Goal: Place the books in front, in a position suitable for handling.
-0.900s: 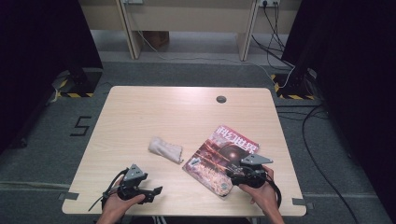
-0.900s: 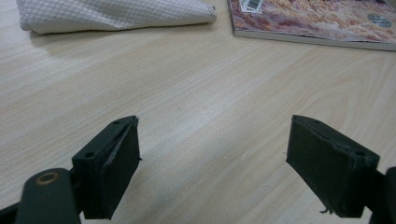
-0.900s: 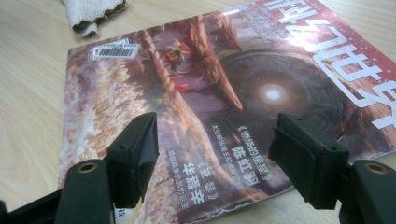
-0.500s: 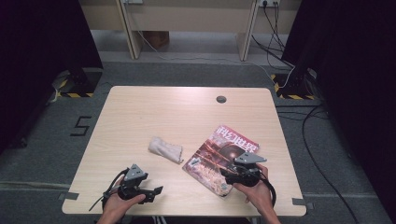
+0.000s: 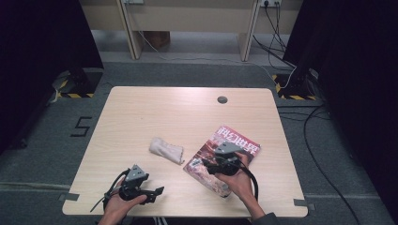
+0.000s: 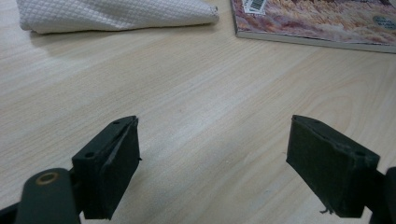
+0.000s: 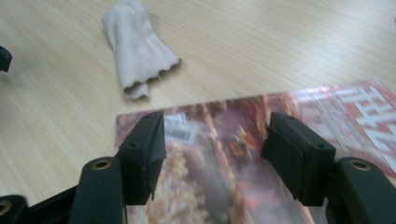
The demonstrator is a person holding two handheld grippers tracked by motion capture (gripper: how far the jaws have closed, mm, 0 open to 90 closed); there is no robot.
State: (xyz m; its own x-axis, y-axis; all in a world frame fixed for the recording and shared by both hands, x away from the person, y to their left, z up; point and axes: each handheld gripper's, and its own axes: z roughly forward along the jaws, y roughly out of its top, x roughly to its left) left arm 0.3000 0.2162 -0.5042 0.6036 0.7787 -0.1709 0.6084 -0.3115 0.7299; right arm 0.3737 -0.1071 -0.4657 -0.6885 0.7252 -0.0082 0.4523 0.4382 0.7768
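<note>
The right gripper (image 5: 210,165) has slid toward the magazine's (image 7: 280,154) near-left corner; its fingers (image 7: 142,156) stand apart just above the cover, likely ready to grasp; the left gripper (image 5: 152,192) waits, fingers apart, over bare counter (image 6: 196,116); a cloth (image 5: 166,150) lies beyond.

- Magazine (image 5: 224,159) cover: big white Chinese title chars along the far edge in high view; too small to read for certain. Same title partly seen at right in right gripper view (image 7: 364,116), blurred.
- Barcode label (image 6: 254,5) on magazine, white w/ black bars, cut off at top of left gripper view; digits illegible. Also seen blurred in right gripper view (image 7: 179,132).
- Floor (image 5: 47,140) left of counter: dark mark "5" (image 5: 82,126).
</note>
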